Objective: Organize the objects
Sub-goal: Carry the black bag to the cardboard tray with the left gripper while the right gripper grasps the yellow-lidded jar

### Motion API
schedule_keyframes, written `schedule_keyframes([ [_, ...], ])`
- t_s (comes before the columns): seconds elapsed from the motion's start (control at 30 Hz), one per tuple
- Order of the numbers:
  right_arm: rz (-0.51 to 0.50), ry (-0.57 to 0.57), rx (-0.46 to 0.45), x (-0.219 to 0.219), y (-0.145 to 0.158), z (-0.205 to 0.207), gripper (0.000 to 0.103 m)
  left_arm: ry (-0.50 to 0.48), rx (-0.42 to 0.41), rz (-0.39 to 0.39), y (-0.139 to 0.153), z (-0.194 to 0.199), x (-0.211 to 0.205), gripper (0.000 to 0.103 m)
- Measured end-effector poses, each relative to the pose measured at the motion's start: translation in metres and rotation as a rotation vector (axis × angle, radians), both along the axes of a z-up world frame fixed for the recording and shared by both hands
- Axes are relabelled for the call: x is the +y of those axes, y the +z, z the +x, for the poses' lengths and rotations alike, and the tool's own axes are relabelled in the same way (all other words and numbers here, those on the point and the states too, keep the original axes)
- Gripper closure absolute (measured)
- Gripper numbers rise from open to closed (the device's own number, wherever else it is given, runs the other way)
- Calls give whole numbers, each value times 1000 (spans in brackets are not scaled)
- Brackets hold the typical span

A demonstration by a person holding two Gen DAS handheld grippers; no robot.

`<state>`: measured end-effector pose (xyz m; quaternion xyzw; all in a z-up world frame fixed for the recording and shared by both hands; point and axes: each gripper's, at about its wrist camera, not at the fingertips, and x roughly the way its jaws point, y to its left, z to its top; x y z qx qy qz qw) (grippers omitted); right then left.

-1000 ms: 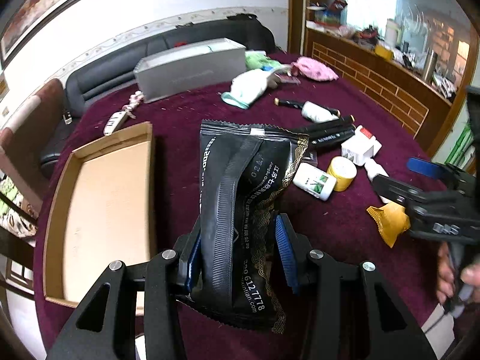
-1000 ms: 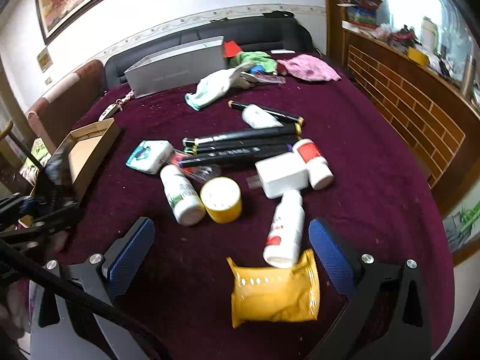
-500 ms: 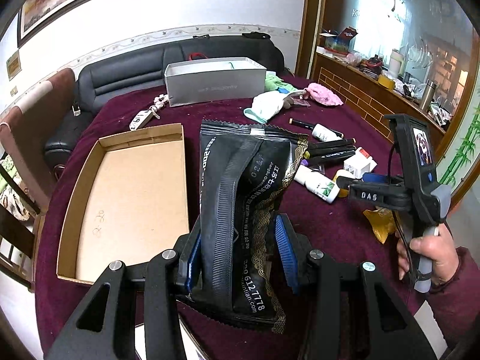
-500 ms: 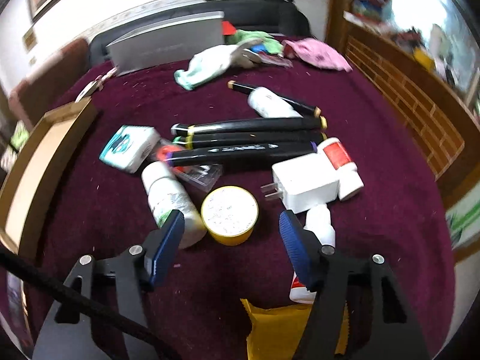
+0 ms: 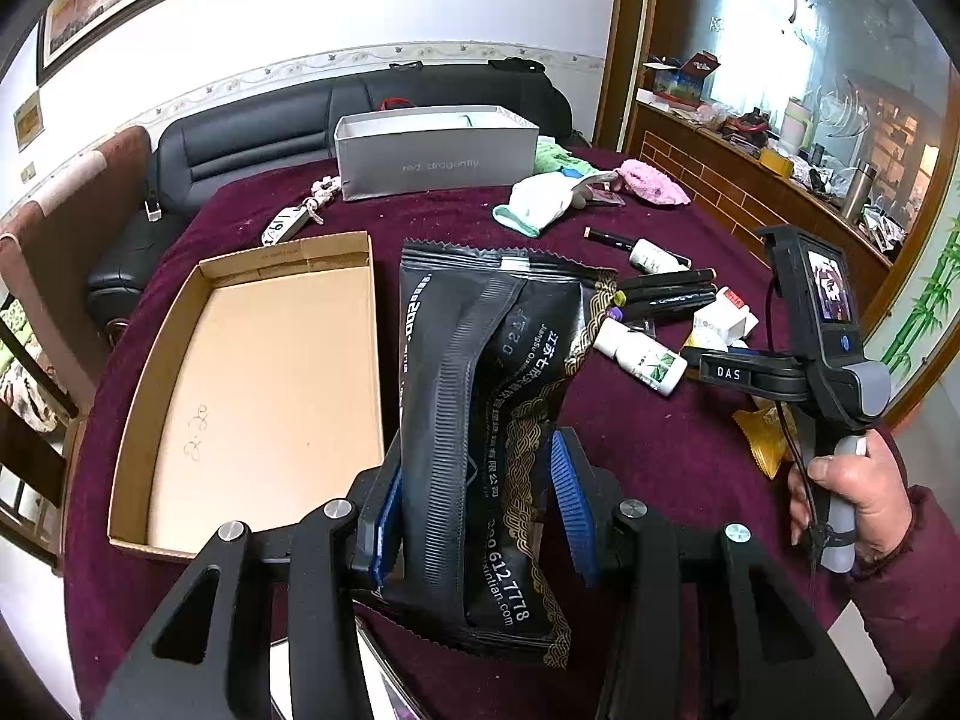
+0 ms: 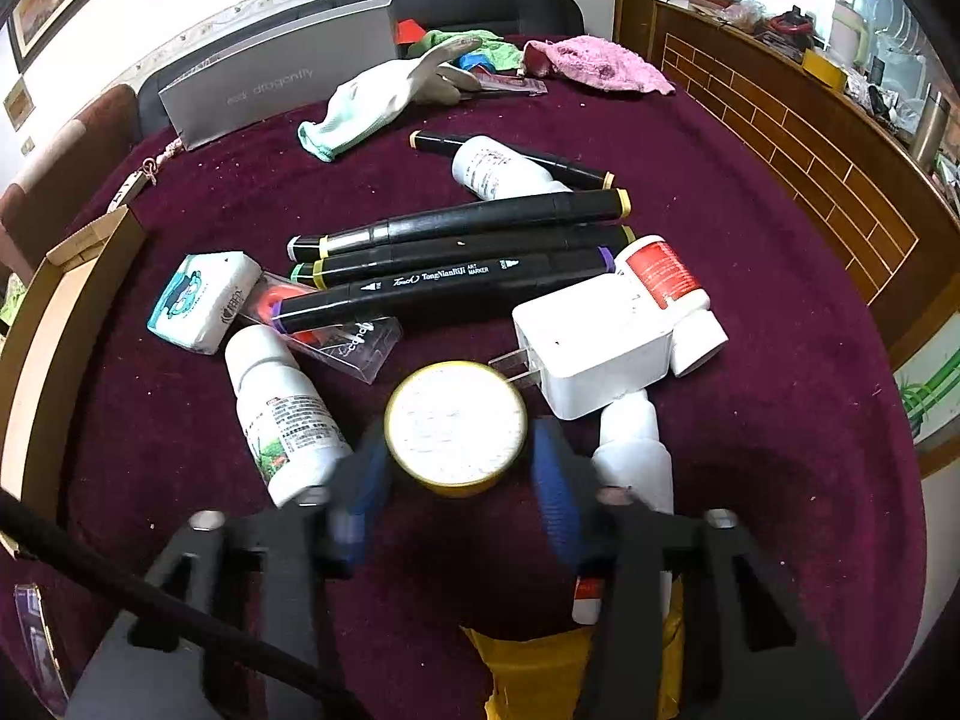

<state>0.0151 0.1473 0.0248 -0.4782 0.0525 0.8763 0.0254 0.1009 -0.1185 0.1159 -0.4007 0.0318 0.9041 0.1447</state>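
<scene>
We see the left gripper (image 5: 477, 510) clamped on a black pouch (image 5: 492, 420), blue pads pressed into both its sides; the pouch stands upright above the maroon table (image 5: 648, 438), just right of the open cardboard tray (image 5: 264, 384). In the right wrist view the right gripper (image 6: 456, 480) has just been closing, and a yellow tin (image 6: 456, 423) sits between its jaws; the pads lie at or against the tin's sides, but the blur there keeps us from telling whether they press it. The tin rests on the table; a white bottle (image 6: 285, 411) lies just to its left, a white charger (image 6: 594, 348) just to its right with its prongs near the tin's rim. Three black markers (image 6: 456, 258) lie side by side beyond the tin; a yellow packet (image 6: 540, 660) lies under the gripper's frame. From the left wrist view a hand (image 5: 852, 498) holds the right gripper's handle; a grey box (image 5: 435, 150) stands at the far edge.
</scene>
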Motion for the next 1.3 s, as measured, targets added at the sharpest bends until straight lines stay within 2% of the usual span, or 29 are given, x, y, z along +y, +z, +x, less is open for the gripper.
schedule_keyframes([
  [0.17,-44,7,24,5,7,9,65,10,10,9,4,3,-7,63],
  [0.33,-80,60,66,-4,41,31,65,35,29,37,16,9,-28,64],
  [0.47,-150,177,134,-35,86,49,65,86,62,61,33,10,-58,63],
  [0.57,-225,277,156,-68,113,49,65,140,81,49,43,1,-83,63],
  [0.77,-311,428,139,-147,133,16,65,216,70,34,47,-44,-127,63],
  [0.9,-334,467,80,-201,118,-24,64,249,42,2,32,-87,-140,63],
  [1.03,-298,451,12,-244,89,-69,64,274,-19,-4,2,-127,-145,63],
  [1.3,-199,379,-56,-270,42,-128,65,305,-119,32,-51,-190,-150,63],
])
